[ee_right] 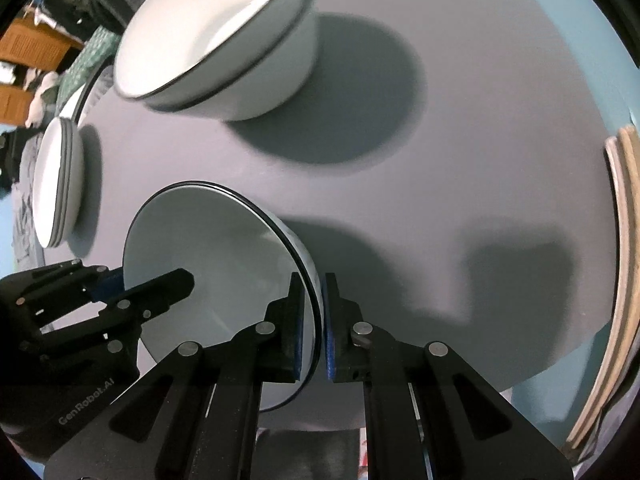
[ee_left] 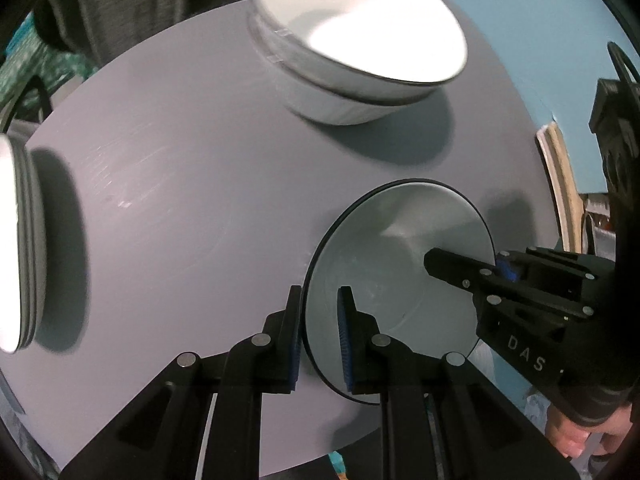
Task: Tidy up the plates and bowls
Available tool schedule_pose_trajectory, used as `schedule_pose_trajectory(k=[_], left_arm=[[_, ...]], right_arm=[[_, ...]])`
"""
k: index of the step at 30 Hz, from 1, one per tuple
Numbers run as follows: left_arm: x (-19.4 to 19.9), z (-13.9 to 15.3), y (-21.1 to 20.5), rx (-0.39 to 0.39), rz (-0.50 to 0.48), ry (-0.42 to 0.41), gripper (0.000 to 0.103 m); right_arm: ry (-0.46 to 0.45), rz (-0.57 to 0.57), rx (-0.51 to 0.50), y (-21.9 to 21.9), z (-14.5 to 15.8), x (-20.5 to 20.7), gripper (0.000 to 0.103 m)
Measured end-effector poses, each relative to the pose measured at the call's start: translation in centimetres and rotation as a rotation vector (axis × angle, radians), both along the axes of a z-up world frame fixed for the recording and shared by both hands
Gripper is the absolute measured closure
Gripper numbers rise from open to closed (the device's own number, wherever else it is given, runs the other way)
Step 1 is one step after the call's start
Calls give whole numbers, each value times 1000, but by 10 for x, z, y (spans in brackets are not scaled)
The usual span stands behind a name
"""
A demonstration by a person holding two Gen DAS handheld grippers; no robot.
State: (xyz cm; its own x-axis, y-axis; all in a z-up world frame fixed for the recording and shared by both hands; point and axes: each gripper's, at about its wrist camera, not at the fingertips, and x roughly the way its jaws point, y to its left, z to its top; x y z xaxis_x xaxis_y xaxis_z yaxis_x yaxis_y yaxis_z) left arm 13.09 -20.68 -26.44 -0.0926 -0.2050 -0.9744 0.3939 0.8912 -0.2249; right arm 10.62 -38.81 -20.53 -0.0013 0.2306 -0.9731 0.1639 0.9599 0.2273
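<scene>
A white bowl with a thin black rim is held by both grippers at opposite sides. My left gripper is shut on its near rim, one blue pad inside and one outside. My right gripper is shut on the opposite rim in the same way. Each gripper shows in the other's view: the right gripper at the bowl's far edge, the left gripper at the bowl's left edge. A stack of two matching bowls stands farther back on the round grey table.
A stack of white plates sits at the table's left edge. A curved wooden piece stands past the table's right edge. Part of a hand shows at the lower right, and blue floor lies beyond the table.
</scene>
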Motion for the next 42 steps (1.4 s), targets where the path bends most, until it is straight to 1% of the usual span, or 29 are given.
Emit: schedule_pose_trajectory(k=[7, 8, 9, 11, 12, 14, 15, 19, 27, 30, 35, 42], left_arm=[[-2, 0, 9, 8, 28, -9, 87], [-2, 2, 12, 6, 30, -6, 87], [2, 1, 6, 9, 31, -6, 87], [3, 0, 3, 19, 31, -7, 87], [5, -1, 5, 18, 31, -5, 87], [6, -3, 4, 14, 37, 6, 87], [6, -5, 2, 12, 38, 14, 87], [4, -11, 0, 26, 32, 20, 87], [10, -22, -2, 5, 50, 41, 88], [12, -25, 1, -17, 61, 57, 91], [11, -25, -5, 3, 34, 23, 92], [11, -16, -7, -2, 40, 38, 92]], right_arm=[[4, 68, -11, 29, 1, 5, 94], [0, 80, -19, 28, 2, 5, 94], [-4, 88, -29, 18, 3, 1, 94], [-10, 100, -47, 23, 9, 7, 94], [-12, 97, -48, 32, 10, 5, 94], [-12, 81, -34, 31, 10, 3, 94], [-12, 71, -24, 24, 5, 2, 94], [-9, 39, -1, 13, 2, -6, 94], [-10, 10, -5, 12, -5, -13, 93], [-20, 3, -10, 11, -5, -15, 94], [-16, -9, -15, 6, -2, -17, 95], [-12, -8, -17, 8, 6, -16, 95]])
